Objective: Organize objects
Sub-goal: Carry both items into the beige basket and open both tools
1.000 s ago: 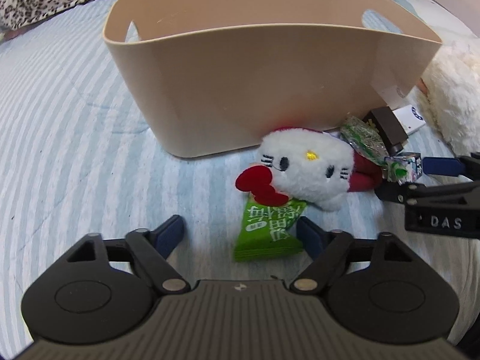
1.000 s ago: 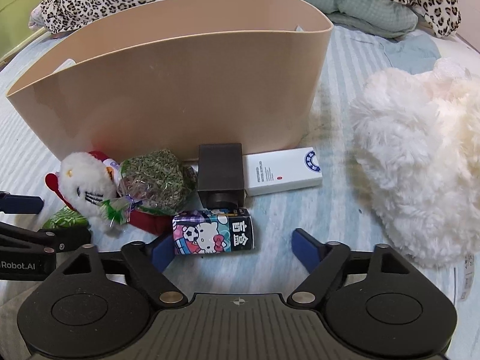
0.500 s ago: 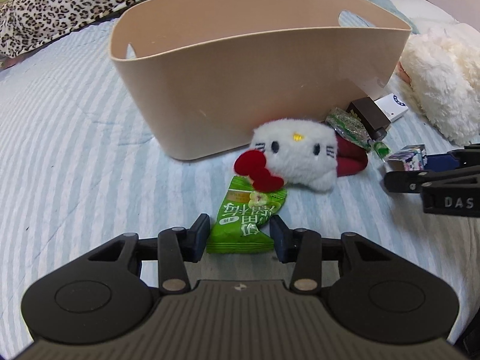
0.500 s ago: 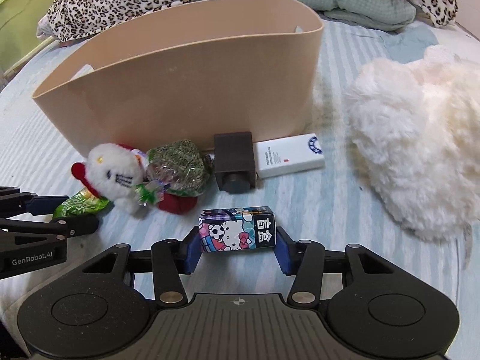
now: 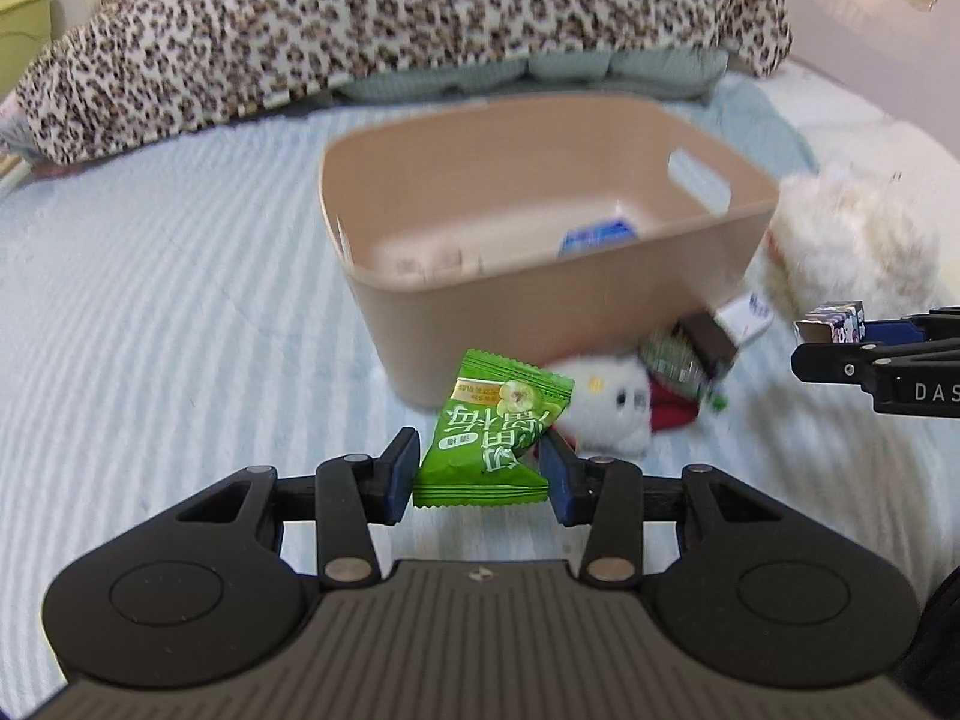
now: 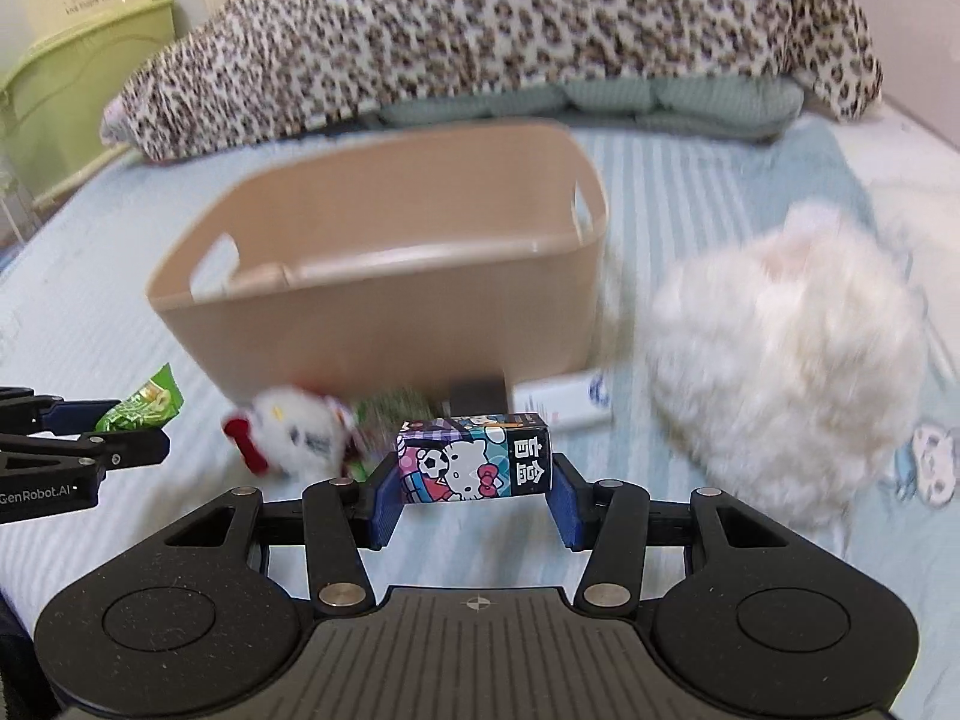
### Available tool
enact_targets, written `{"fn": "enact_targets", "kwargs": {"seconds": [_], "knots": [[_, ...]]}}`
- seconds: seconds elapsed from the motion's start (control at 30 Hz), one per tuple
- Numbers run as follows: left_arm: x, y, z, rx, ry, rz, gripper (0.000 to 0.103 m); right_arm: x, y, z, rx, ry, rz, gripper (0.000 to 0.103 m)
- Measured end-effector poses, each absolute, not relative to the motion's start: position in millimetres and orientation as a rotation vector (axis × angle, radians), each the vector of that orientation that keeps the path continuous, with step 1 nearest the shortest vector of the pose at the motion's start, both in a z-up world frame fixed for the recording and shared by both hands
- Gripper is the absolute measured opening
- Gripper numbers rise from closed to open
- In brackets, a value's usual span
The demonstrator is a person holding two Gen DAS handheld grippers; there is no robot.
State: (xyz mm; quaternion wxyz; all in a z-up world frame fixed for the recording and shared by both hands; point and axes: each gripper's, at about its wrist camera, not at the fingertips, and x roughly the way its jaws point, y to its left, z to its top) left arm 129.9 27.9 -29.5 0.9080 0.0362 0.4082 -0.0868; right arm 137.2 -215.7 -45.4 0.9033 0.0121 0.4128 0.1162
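My left hand-held gripper (image 5: 480, 477) is clenched on the green snack packet (image 5: 492, 435), with its blue pads pressing the lower sides of the packet, and I hold it lifted above the striped bed sheet (image 5: 168, 312). My right hand-held gripper (image 6: 477, 495) is grasping the small Hello Kitty box (image 6: 474, 459) by its two short ends, also raised off the bed.

In front of both grippers stands the beige basket (image 5: 540, 312), open at the top, with a cut-out handle in its side wall. Inside it, at the far right, I see something blue and white (image 5: 597, 238), but it is too blurred to name.

On the bed, close to the near wall of the basket, lie the white Hello Kitty plush (image 5: 612, 411), a green mesh-like packet (image 5: 672, 360), a dark brown box (image 5: 711, 336) and a flat white box (image 5: 744, 315). To the right of the basket lies a fluffy white plush (image 6: 774, 372). At the far end of the bed there is a leopard-print blanket (image 6: 480, 30).
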Motion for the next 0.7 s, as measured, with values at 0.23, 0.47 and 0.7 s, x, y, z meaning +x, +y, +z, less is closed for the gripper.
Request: {"fn": "enact_targets", "kwargs": {"seconds": [0.23, 0.47, 0.7], "knots": [[144.8, 22.9, 6.4, 0.101, 0.736, -0.161, 0.045, 149.4, -210.8, -0.6, 0.024, 0.712, 0.225, 0.047], [181.8, 22.8, 22.2, 0.104, 0.683, -0.119, 0.045, 182.2, -202.1, 21.4, 0.047, 0.647, 0.219, 0.047], [224.0, 18.0, 9.4, 0.127, 0.709, -0.063, 0.045, 224.6, -181.2, 10.8, 0.019, 0.656, 0.213, 0.047]]}}
